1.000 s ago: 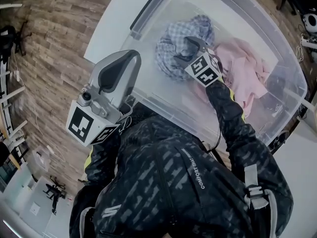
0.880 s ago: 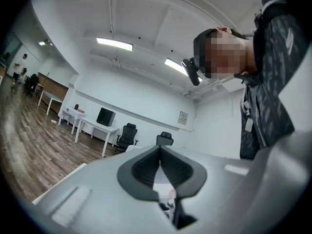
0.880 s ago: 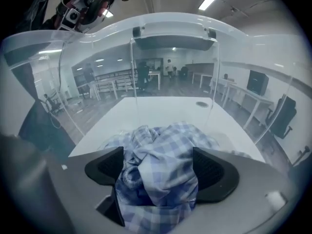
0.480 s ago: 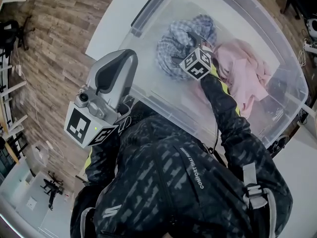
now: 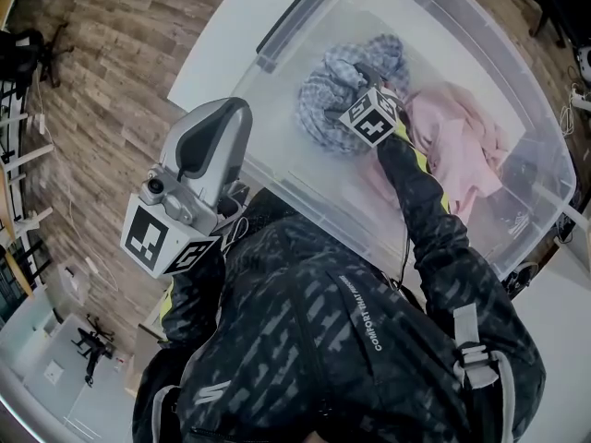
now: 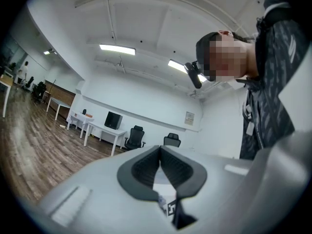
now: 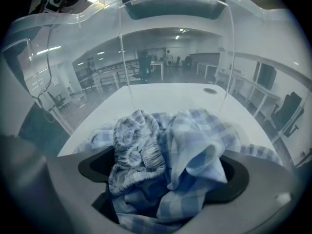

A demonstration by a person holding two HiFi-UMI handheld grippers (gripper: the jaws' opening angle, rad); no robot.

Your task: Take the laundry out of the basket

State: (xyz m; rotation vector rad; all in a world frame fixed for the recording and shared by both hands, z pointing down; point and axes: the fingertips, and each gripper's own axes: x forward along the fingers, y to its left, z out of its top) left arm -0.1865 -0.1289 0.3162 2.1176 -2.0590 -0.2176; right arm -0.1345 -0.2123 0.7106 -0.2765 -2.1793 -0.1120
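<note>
checked cloth [image 7: 195, 145], bunched inside spread right tool [image 7: 163, 172]

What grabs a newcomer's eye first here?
A big clear bin on a white table, holding a blue checked garment beside a pink one. The right gripper reaches in, jaws wide with checked cloth bunched between them. The left gripper is shut and empty, outside the bin.

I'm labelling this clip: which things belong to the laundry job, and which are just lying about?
Job: bin, blue cloth, pink cloth, right gripper open around the blue cloth.
Lying about: table, floor, chairs, left gripper, shut.
</note>
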